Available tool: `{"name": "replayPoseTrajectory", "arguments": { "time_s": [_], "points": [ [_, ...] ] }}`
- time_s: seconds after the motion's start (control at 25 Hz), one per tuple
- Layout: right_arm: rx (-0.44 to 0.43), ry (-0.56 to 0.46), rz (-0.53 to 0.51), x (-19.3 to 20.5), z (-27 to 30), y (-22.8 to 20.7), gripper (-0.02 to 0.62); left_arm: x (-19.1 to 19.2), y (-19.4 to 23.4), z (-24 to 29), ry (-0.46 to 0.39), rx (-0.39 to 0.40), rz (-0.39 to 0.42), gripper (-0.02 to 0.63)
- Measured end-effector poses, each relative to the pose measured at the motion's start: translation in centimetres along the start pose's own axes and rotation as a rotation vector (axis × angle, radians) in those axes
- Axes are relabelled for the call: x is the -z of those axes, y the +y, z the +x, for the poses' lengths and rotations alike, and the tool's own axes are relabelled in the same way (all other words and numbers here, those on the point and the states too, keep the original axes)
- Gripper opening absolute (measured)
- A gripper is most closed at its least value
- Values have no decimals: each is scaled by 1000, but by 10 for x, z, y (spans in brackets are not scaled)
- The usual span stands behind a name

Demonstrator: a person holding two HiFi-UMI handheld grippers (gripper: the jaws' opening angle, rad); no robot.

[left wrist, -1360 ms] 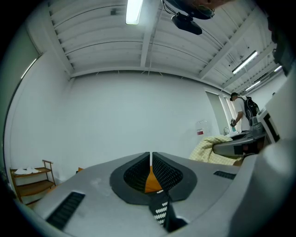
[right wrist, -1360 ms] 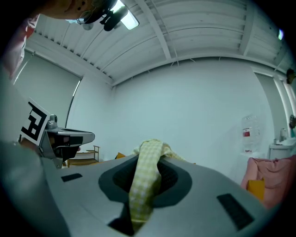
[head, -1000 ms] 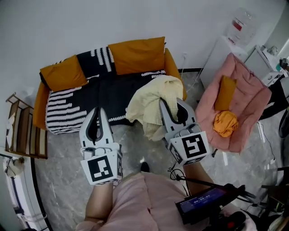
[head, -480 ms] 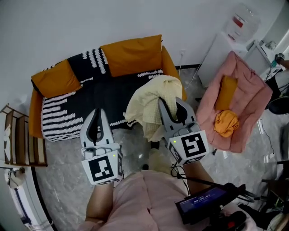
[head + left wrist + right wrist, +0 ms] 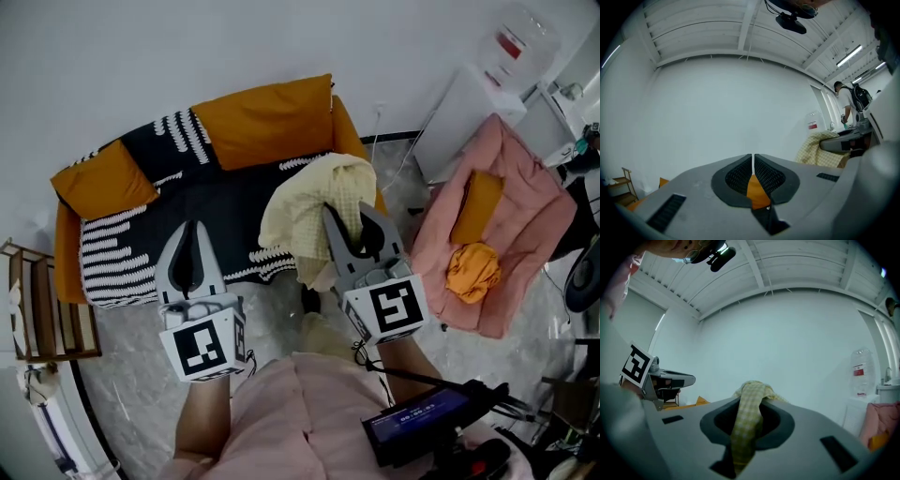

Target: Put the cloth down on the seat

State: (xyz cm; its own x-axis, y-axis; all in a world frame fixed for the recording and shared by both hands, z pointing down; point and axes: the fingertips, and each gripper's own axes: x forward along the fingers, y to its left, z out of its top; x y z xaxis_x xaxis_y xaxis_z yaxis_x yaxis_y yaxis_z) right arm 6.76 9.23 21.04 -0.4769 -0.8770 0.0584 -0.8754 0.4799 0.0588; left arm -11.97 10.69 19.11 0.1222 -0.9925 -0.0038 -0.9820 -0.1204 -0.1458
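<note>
I am gripping the pale yellow checked cloth in my right gripper, jaws clenched on a gathered fold. In the right gripper view a band of the fabric is running straight down between them. The rest is bunching above the jaws and draping off toward 11 o'clock. It is hanging in the air over the front right corner of the sofa seat, not resting on it. My left gripper is hovering at about 10 o'clock from the right one, jaws pressed together on nothing; the orange showing through the slit is only a cushion behind. The sofa is lying at 12 o'clock from me, its seat covered by a dark throw with white stripes. A pink lounge chair is sitting off at 2 o'clock. I judge that I am in the carrying step, with the set-down not yet begun. Next I should be reaching forward toward 11 o'clock, bringing the cloth down over the middle of the seat until its weight is on the surface. Only then should the jaws let go, so it does not slide off the front edge onto the floor.
</note>
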Motion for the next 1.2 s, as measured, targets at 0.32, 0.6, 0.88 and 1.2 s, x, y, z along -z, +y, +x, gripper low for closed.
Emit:
{"name": "replayPoseTrajectory", "arguments": {
  "time_s": [0.32,0.6,0.88,1.2],
  "points": [
    [-66,-16,16,-6,79,-49,61,-10,-9,90,6,-27,29,25],
    [-97,-42,-2,-20,130,-76,61,-16,-2,136,-13,-67,27,25],
    [-114,-38,-19,-23,163,-87,61,-12,8,161,-1,-83,21,25],
    [-104,1,-19,-11,205,-85,61,10,32,194,39,-72,-5,25]
  ]
}}
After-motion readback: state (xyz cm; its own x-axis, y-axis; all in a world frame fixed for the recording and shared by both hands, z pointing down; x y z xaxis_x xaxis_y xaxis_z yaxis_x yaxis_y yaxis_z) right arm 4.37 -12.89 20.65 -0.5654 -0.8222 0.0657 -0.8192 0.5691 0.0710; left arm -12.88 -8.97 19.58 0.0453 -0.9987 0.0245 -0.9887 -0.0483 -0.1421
